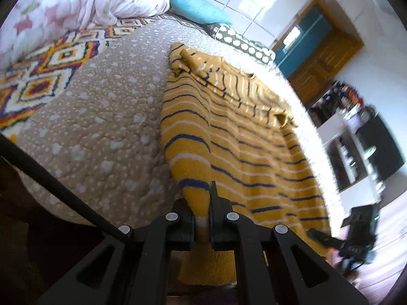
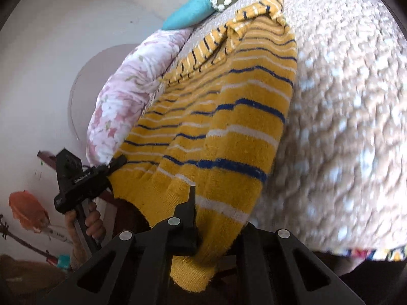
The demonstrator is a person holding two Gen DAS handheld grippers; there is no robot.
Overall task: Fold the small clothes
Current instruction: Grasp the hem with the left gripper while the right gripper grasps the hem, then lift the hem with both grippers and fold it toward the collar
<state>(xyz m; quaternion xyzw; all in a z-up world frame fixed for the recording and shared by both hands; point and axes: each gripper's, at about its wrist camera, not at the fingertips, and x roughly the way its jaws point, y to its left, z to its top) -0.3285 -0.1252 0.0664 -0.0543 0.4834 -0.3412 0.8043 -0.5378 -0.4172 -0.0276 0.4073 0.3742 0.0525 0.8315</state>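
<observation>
A small yellow sweater [image 1: 236, 137] with blue and white stripes lies stretched over the beige dotted bedspread [image 1: 101, 106]. My left gripper [image 1: 203, 216] is shut on the sweater's hem at one bottom corner. My right gripper [image 2: 203, 216] is shut on the other bottom corner of the sweater [image 2: 218, 132], whose hem hangs over the fingers. The left gripper [image 2: 112, 167] also shows in the right wrist view, a hand on its handle. The right gripper [image 1: 320, 236] shows in the left wrist view, blurred. The sleeves are bunched near the collar at the far end.
A floral duvet [image 1: 84, 0], a turquoise pillow [image 1: 195, 5] and a polka-dot pillow [image 1: 241, 40] lie at the head of the bed. A patterned blanket [image 1: 40, 71] lies at the left. Beyond the bed edge are a wooden door [image 1: 323, 58] and shelves [image 1: 356, 147].
</observation>
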